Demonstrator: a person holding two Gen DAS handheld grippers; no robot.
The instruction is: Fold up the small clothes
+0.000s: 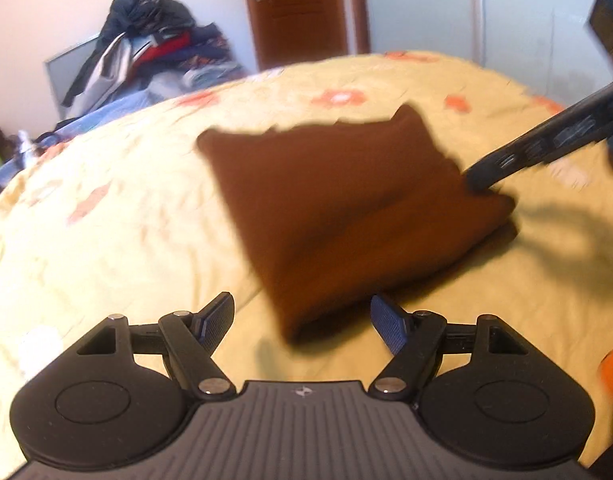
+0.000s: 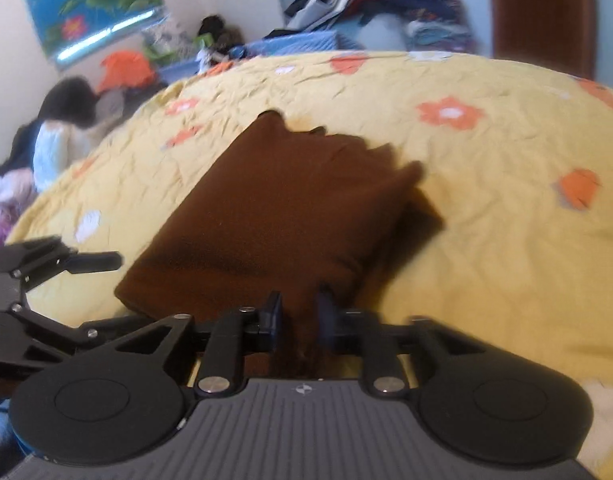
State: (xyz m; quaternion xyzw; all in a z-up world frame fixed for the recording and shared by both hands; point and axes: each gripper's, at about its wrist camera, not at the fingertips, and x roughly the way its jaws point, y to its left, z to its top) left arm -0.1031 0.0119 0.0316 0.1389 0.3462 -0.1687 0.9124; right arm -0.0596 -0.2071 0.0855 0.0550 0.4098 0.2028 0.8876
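Spreading wide and bare on every side, the yellow flowered bedspread (image 1: 106,240) carries a folded brown garment (image 1: 346,208) near its middle. The right gripper (image 2: 298,316) stands at the garment's near edge, jaws parted around a pinch of cloth. The left gripper (image 1: 302,320) gapes, empty, beside the near corner.

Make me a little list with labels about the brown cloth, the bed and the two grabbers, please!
cloth: brown cloth, folded, lying on the bed
bed cover: yellow with orange flowers
left gripper: jaws wide apart, empty, near the cloth's corner
right gripper: jaws partly apart, cloth edge between them
background: pile of clothes, brown door
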